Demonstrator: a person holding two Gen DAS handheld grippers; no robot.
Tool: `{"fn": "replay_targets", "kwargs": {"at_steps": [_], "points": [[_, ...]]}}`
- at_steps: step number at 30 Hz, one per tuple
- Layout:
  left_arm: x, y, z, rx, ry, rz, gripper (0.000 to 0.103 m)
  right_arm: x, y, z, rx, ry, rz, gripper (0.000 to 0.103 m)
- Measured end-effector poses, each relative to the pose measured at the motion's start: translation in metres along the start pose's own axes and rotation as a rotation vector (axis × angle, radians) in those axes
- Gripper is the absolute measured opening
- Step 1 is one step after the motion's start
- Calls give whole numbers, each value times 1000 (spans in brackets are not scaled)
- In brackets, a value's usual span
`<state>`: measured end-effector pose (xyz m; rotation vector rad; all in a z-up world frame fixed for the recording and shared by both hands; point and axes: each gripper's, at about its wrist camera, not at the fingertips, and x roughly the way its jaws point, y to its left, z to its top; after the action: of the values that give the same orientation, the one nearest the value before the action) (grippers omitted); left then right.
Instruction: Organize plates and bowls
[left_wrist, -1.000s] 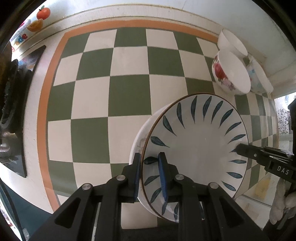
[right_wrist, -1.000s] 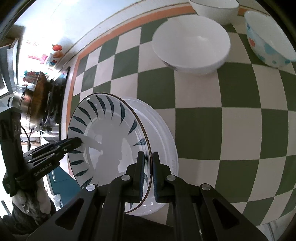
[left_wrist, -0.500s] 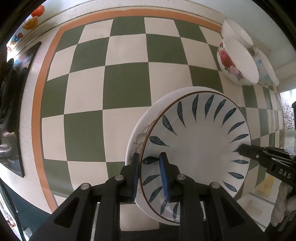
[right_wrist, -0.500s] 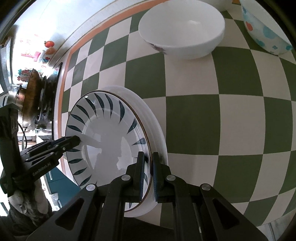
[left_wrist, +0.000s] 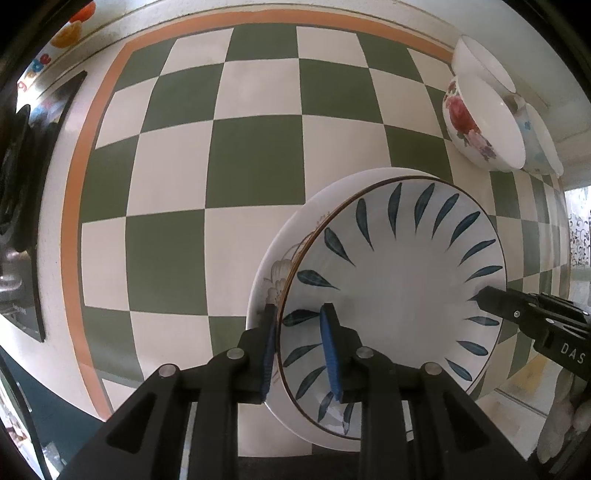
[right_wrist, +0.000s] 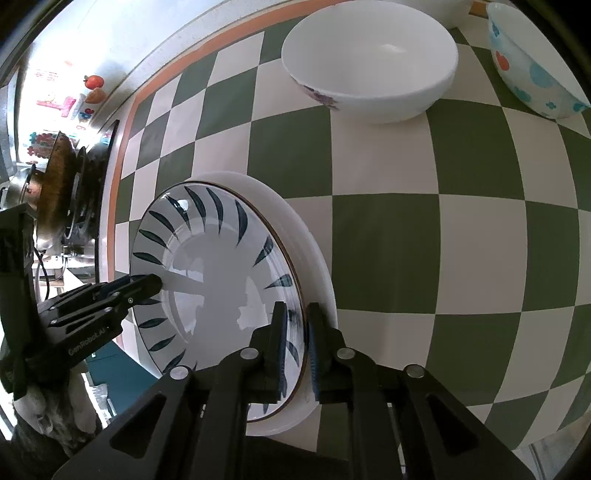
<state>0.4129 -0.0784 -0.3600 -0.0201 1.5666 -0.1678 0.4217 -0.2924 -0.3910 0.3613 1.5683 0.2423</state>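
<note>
1. Leaf-patterned plate (left_wrist: 399, 295) is sitting between both of my tongs, and I am holding it by opposite edges just above a white floral plate (left_wrist: 280, 273).
2. I am seeing the left tongs (left_wrist: 299, 347) straddling the near rim of the leaf-patterned plate, one blue pad under the rim and one on the inner face; the jaws are standing narrow around that rim, though the left wrist view is not showing me whether both pads are touching it.
3. I am seeing the right tongs (right_wrist: 295, 347) pinching the opposite rim, narrow, with the rim lying in the thin gap between the two pads.
4. In the left wrist view the right tongs are showing as a black tip (left_wrist: 517, 314) reaching onto the plate's right edge; in the right wrist view the left tongs (right_wrist: 122, 291) are reaching onto its left edge.
5. The white floral plate is lying flat on the green-and-white checkered desk (left_wrist: 184, 147), its rim peeking out beyond the leaf-patterned plate on the far side.
6. I am seeing nothing lying in the leaf-patterned plate (right_wrist: 207, 280) but reflections.
7. Well apart, towards the back of the desk, a white bowl with roses (right_wrist: 369, 62) is standing upright with its inside bare.
8. Just beside it a bowl with blue and red dots (right_wrist: 532, 62) is standing, and I cannot tell what its inside holds.
</note>
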Motion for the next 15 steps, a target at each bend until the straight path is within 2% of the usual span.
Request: {"fn": "replay_targets", "kwargs": {"at_steps": [7, 15], "points": [[1, 0, 1, -32, 4, 37, 21, 1, 5, 2, -17, 12, -35, 19], [-8, -4, -7, -64, -29, 70, 21, -4, 19, -2, -80, 20, -122, 19]]}}
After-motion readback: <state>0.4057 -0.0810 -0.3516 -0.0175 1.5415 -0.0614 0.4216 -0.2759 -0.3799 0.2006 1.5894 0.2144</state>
